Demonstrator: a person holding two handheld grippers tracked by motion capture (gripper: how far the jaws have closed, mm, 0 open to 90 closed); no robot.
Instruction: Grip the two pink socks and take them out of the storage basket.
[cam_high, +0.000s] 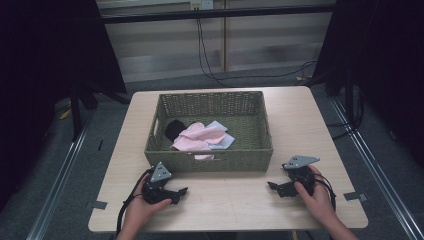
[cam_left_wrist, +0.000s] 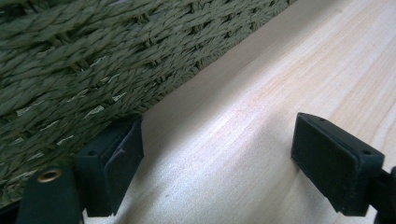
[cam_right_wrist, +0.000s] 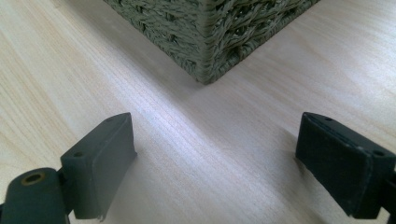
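Both grippers, left (cam_high: 176, 193) and right (cam_high: 278, 188), rest spread-jawed before the basket (cam_high: 210, 161).

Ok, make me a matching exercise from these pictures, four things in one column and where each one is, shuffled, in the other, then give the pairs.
Things:
1. pink cloth
2. left gripper
3. right gripper
4. black item

Places:
A. on the table in front of the basket's right corner
B. inside the basket, lying in the middle
C. inside the basket, left of the cloths
D. on the table near the basket's front left corner

Pairs: 1-B, 2-D, 3-A, 4-C
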